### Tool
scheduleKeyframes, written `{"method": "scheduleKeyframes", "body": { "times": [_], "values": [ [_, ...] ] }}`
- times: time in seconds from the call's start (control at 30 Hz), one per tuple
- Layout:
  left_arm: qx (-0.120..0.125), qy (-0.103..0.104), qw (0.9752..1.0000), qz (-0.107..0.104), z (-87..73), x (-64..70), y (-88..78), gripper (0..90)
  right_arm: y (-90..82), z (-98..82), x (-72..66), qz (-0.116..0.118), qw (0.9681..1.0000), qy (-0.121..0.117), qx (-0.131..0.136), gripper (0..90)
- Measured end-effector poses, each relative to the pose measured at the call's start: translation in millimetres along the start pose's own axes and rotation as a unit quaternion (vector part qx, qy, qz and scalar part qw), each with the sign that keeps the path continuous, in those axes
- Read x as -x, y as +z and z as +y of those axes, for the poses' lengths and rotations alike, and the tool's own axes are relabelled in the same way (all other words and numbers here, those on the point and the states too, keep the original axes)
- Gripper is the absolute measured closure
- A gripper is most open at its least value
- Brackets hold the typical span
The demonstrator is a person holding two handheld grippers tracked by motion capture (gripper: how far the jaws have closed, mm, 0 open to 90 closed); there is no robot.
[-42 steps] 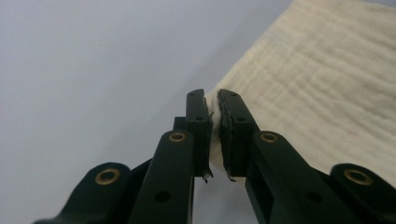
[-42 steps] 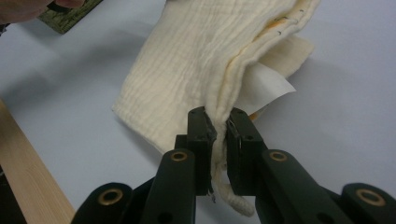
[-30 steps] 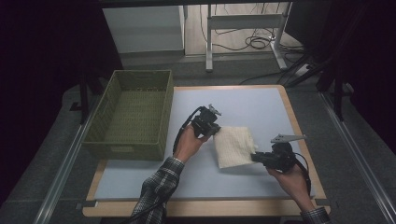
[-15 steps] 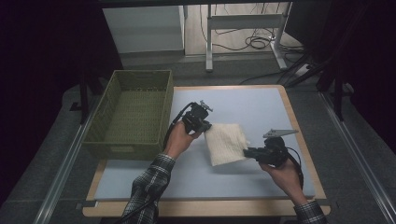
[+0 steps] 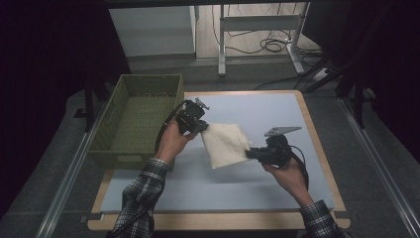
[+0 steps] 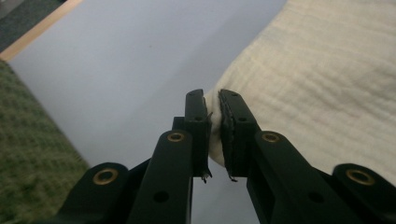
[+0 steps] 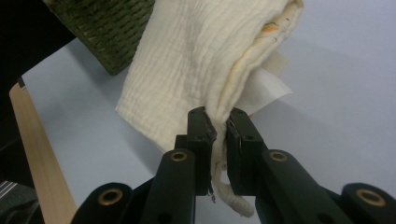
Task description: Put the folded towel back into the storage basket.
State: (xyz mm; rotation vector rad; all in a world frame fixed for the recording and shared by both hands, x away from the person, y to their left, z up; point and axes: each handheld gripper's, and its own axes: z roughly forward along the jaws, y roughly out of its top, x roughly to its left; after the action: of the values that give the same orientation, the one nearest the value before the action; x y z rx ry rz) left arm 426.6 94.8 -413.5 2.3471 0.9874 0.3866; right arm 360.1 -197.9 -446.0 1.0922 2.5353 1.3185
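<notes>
A folded cream cloth [image 5: 225, 145] hangs between my two grippers above the pale blue mat [image 5: 208, 188]. My left gripper [image 5: 204, 127] is shut on the cloth's far left corner; in the left gripper view that gripper [image 6: 214, 112] pinches the cloth [image 6: 317, 88] edge between its jaws. At the cloth's right edge my right gripper [image 5: 248, 153] is shut on it. In the right gripper view this gripper [image 7: 218, 130] clamps several layers of the cloth [image 7: 196, 60], and a white tag [image 7: 266, 88] pokes out from the fold.
A green woven basket [image 5: 141, 89] stands at the table's left, close to my left hand; its corner [image 7: 107, 28] sits behind the cloth in the right gripper view. The wooden table edge [image 5: 317, 148] frames the mat. Cables and a metal stand [image 5: 257, 29] lie beyond the table.
Both grippers have carried the cloth to the left, toward the basket, and lifted it slightly. The cloth stays held at both ends.
</notes>
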Motion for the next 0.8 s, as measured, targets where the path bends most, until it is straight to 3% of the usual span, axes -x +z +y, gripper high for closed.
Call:
{"method": "scheduleKeyframes", "body": {
  "times": [0.23, 0.5, 0.8],
  "values": [
    [0.003, -0.008, 0.9998, 0.016, -6.6, -17.4, -15.9, 82.1, 12.1, 21.3, -9.1, 0.012, 0.9999, -0.011, -0.001, 80.7],
    [0.008, -0.012, 0.9994, 0.033, -10.3, -32.8, -33.1, 82.0, 21.4, 41.3, -11.2, 0.033, 0.9994, -0.005, 0.006, 80.7],
    [0.012, -0.018, 0.9986, 0.048, -10.8, -48.9, -53.0, 82.1, 29.9, 63.9, -15.5, 0.039, 0.9991, -0.01, 0.01, 80.7]
  ]
}}
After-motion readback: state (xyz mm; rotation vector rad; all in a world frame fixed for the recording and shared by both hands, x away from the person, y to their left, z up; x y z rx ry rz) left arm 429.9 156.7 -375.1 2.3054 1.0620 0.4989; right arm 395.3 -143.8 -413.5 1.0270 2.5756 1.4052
